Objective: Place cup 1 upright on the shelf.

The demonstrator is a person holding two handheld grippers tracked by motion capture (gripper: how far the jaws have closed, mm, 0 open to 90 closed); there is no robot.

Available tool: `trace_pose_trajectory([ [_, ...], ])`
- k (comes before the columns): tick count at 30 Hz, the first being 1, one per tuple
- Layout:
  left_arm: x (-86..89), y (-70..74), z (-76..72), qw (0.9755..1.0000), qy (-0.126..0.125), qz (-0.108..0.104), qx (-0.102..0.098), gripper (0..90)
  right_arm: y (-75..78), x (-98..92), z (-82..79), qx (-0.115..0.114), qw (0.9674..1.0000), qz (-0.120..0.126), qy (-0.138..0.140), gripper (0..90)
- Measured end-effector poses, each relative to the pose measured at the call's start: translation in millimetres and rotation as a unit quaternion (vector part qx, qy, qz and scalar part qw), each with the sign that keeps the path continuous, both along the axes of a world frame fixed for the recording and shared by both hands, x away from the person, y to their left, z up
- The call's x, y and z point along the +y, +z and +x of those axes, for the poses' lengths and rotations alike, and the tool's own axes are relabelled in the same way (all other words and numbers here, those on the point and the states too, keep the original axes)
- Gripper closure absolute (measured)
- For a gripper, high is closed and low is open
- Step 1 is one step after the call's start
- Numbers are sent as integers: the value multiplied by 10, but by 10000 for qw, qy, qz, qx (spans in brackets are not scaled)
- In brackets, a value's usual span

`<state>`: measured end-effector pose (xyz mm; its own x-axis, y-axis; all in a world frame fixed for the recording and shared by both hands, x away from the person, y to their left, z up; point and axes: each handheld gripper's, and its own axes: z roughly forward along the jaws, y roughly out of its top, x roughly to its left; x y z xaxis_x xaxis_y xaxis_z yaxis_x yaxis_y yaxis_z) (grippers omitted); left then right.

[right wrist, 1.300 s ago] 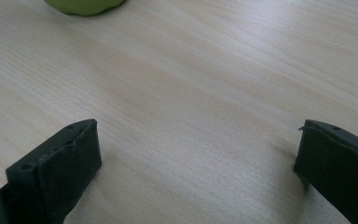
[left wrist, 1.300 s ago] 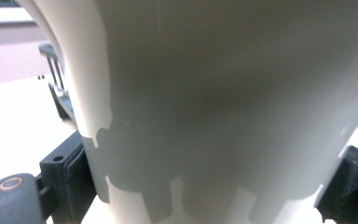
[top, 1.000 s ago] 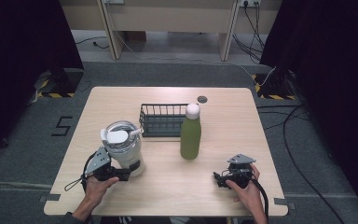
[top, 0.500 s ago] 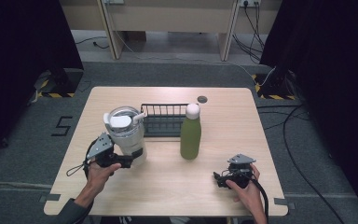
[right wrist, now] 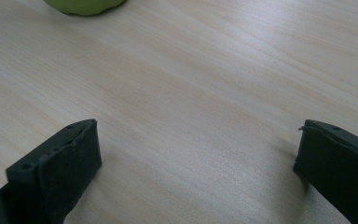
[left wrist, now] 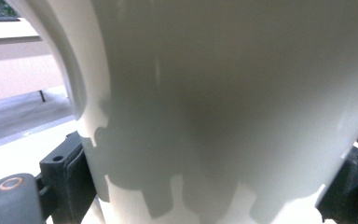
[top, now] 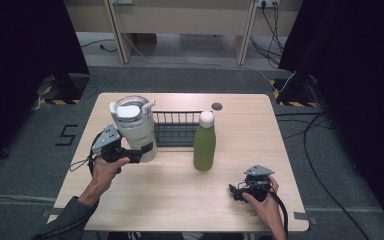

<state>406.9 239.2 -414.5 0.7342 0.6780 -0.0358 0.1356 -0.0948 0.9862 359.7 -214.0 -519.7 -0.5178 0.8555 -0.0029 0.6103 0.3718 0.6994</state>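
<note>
Fingers of the person's right hand wrap the right gripper point(top: 236, 190) at the near right of the table point(top: 180, 200); its jaws are spread wide over bare wood. Farther in, the left gripper point(top: 147, 150) pinches the white tumbler point(top: 134, 129) low on its wall, jaws pressed against both sides, at the left of the table beside the black wire basket point(top: 176, 131). The green bottle point(top: 204, 144) with a white cap stands upright in front of the basket's right end. No brand or label can be read on tumbler or bottle. On the floor to the left, a marking reads "5" point(top: 67, 135).
</note>
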Motion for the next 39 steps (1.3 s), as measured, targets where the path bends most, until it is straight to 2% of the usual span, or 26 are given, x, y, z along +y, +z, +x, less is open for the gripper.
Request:
trace_pose_trajectory([
  [4, -14, 83, 94, 9999, -60, -77, 113, 105, 1, -1, 0, 2, 10000, -8, 5, 3],
  [8, -45, 167, 169, 10000, -47, 60, 43, 105, 2, -1, -1, 9, 10000, -9, 4, 4],
  [21, -178, 351, 430, 9999, -80, -23, 68, 105, 2, -2, 0, 7, 10000, -13, 7, 3],
  [23, -205, 377, 478, 10000, -87, 5, 21, 105, 2, -3, 3, -1, 10000, -21, 22, 3],
  [27, -240, 399, 532, 10000, -96, -8, 12, 105, 2, -2, 1, 8, 10000, -14, 8, 4],
  [39, -434, 403, 826, 9999, -62, -92, 10, 105, 1, -5, 5, -11, 10000, -29, 34, 4],
])
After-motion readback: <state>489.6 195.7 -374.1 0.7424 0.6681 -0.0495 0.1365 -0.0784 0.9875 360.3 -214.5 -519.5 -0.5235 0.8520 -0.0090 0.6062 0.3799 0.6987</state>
